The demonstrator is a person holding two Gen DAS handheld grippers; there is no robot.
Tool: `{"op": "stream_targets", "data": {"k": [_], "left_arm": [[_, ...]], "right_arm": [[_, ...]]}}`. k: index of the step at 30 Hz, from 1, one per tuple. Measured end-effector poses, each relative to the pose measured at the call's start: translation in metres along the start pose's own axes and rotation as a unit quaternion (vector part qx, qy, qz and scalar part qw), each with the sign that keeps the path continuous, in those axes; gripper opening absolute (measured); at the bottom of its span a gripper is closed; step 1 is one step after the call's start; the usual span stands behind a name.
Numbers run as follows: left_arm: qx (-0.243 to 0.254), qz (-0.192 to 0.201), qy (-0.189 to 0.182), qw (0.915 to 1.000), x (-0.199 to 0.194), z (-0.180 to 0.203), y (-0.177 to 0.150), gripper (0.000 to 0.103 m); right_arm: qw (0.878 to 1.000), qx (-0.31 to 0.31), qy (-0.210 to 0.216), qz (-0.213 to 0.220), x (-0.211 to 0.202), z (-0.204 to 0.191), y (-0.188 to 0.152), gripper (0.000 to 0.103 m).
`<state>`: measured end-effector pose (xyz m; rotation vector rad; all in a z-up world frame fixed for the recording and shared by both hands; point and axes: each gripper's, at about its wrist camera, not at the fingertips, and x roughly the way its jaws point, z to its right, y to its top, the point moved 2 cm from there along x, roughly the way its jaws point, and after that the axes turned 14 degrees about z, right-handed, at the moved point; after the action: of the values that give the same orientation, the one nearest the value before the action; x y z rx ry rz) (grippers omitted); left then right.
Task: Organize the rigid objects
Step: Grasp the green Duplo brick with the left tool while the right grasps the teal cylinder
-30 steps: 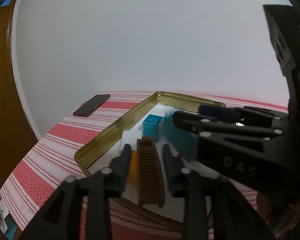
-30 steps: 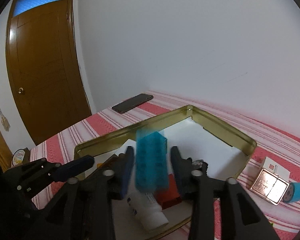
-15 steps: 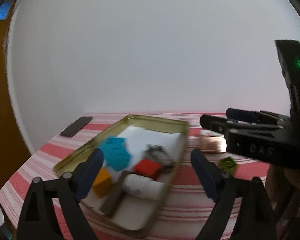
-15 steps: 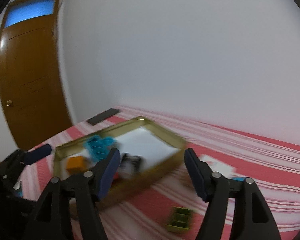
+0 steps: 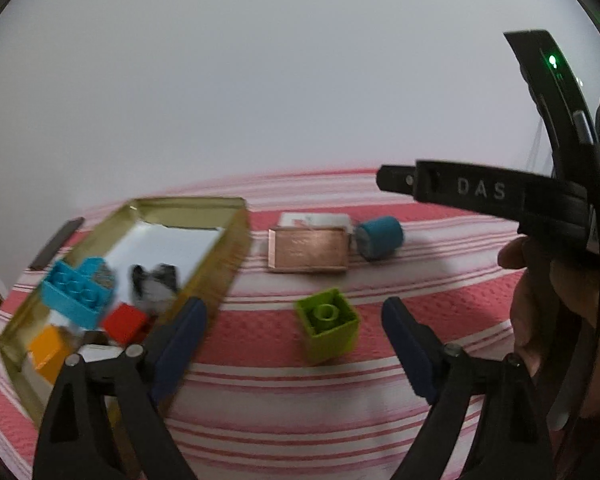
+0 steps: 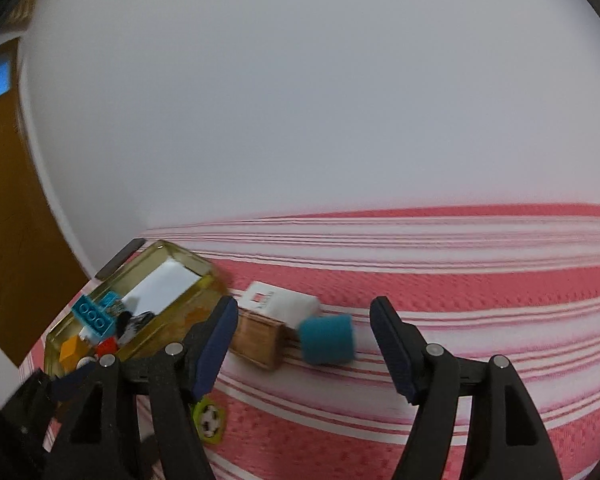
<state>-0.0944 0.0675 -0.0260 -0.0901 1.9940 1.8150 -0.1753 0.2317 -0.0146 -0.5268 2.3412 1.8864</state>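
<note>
A gold tin tray (image 5: pixel 228 256) on the red striped cloth holds a blue brick (image 5: pixel 78 294), a red block (image 5: pixel 124 322), an orange block (image 5: pixel 48 350) and a black-and-white item (image 5: pixel 154 284). A green brick (image 5: pixel 328 326) lies between my open, empty left gripper's (image 5: pixel 292 340) fingers. Behind it lie a copper-coloured box (image 5: pixel 308 250) and a teal cylinder (image 5: pixel 380 238). My right gripper (image 6: pixel 300 344) is open and empty, with the teal cylinder (image 6: pixel 327 340) and the copper-coloured box (image 6: pixel 258 342) between its fingers. The tray (image 6: pixel 168 320) sits to its left.
A white card box (image 6: pixel 278 300) lies behind the copper box. A dark phone (image 6: pixel 120 258) lies beyond the tray by the wall. A brown door (image 6: pixel 4 260) stands at left. The right gripper's body (image 5: pixel 480 196) and the hand show at right in the left wrist view.
Both grippers let go of their pieces, the brown one and the blue brick, over the tray and opened. They then swung right to the loose objects on the cloth.
</note>
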Motion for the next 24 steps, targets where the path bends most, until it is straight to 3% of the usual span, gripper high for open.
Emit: {"op": "stream_targets", "data": {"k": [3,6,7,10,11,24], "left_arm": [[-0.004,-0.026,-0.011,0.9996,0.011,0.006,-0.003,0.087],[-0.007,-0.047,-0.021,0.9986,0.022,0.004,-0.006,0.078],[-0.008,-0.06,-0.026,0.9979,0.025,0.005,-0.008,0.072],[-0.023,-0.089,-0.045,0.9948,0.036,0.003,-0.012,0.041],[-0.026,-0.094,-0.046,0.9942,0.037,0.001,-0.013,0.038],[-0.023,-0.047,-0.014,0.9986,0.018,-0.012,-0.005,0.038]], "right_arm": [[1.0,-0.004,-0.011,-0.008,0.004,0.001,-0.004,0.071],[1.0,-0.012,-0.015,-0.019,0.004,0.002,-0.007,0.071],[1.0,-0.013,-0.016,-0.023,0.004,0.003,-0.008,0.071],[0.999,-0.014,-0.02,-0.028,0.01,0.003,-0.01,0.071],[0.999,-0.015,-0.023,-0.031,0.011,0.004,-0.011,0.071],[0.996,-0.039,-0.034,-0.078,0.042,-0.003,-0.029,0.071]]}}
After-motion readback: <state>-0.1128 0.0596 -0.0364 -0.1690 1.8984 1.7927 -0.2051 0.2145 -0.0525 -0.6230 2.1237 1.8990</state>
